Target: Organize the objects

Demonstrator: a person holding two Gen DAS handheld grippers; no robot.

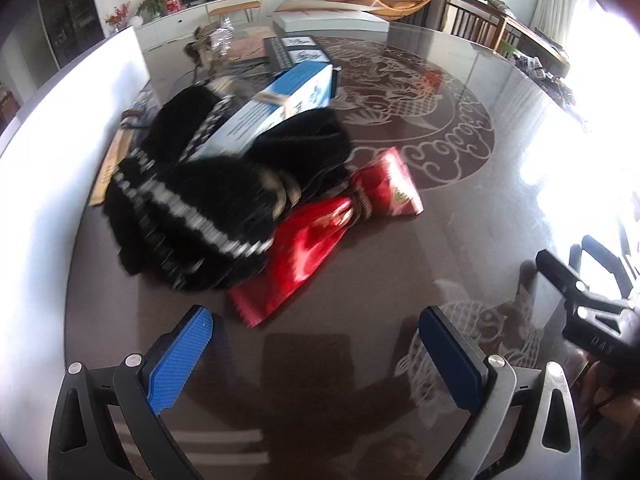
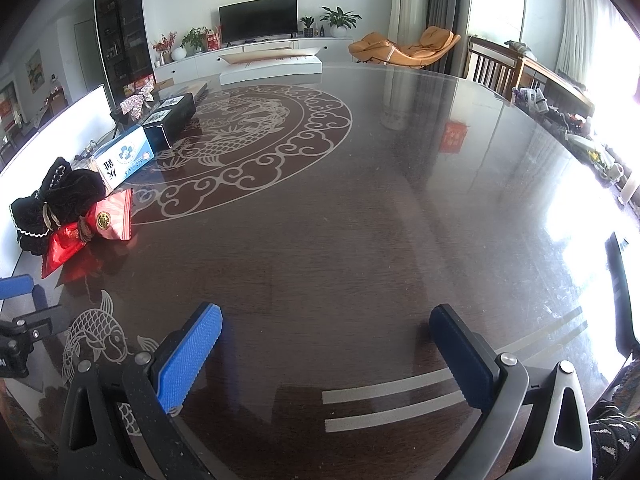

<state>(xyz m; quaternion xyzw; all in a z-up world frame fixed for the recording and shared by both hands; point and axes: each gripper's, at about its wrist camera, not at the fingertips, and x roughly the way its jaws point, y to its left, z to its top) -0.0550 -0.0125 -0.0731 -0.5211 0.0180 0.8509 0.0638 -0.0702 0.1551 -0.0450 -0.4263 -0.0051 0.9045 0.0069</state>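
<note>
left gripper point(image 1: 316, 352): fingers spread wide, nothing between them, hanging over the table point(image 1: 460, 208)
right gripper point(image 2: 326, 354): same deal, wide open and empty, over bare tabletop
red bow point(image 1: 320, 228): closest thing ahead of the left gripper, flat on the table
black bow point(image 1: 224, 184): fuzzy, sits partly on the red one, blurry in the left view
blue-white box point(image 1: 276, 108): leaning on top of the black bow
dark box point(image 2: 170, 118): just behind that
sparkly bow point(image 2: 136, 104): past the dark box, near the far-left edge

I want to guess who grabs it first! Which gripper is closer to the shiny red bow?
Left. The left gripper is open right in front of the red bow. The right gripper, also open, sits farther off, with the bow away to its left.
</note>
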